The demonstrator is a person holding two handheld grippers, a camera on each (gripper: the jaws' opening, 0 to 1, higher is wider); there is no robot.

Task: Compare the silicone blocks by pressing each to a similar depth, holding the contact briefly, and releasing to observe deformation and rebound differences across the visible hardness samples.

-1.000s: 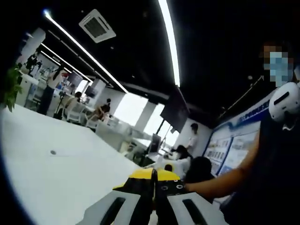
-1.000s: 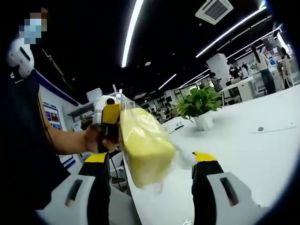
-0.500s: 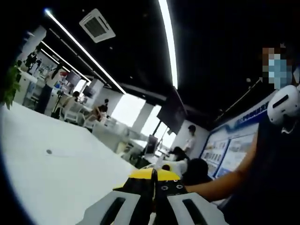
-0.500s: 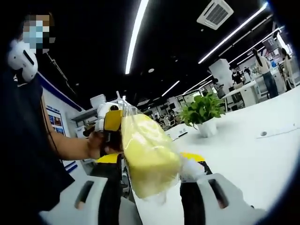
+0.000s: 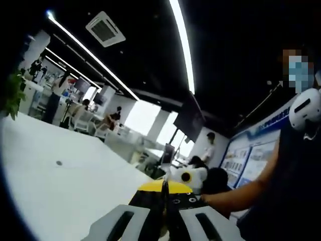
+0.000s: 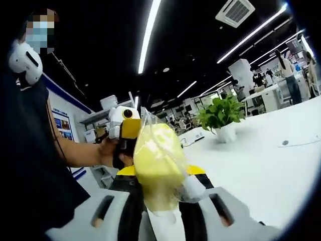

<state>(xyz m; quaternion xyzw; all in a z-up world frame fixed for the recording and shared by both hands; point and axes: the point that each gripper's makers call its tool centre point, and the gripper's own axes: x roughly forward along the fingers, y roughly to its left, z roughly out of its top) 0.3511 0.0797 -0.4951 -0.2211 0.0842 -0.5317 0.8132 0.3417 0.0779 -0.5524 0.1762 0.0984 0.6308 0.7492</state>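
A yellow silicone block (image 6: 154,163) in a clear plastic bag hangs in the air over the white table (image 6: 261,165). My right gripper (image 6: 163,203) is shut on the block's lower part, with a yellow-tipped jaw pressing into each side, and the block looks squeezed narrower there. The left gripper (image 6: 126,131), held in a person's hand, pinches the top of the bag at the block's upper left. In the left gripper view my left gripper (image 5: 164,201) has its jaws together with a thin sliver of plastic between them.
A potted green plant (image 6: 220,114) stands on the table behind the block. A small round disc (image 6: 285,142) lies on the tabletop to the right. The person (image 5: 296,150) holding the grippers stands close by. Desks and other people are far back.
My right gripper's jaws have closed in from either side onto the yellow block and now squeeze it. The left gripper keeps holding the bag's top, and both views shifted slightly.
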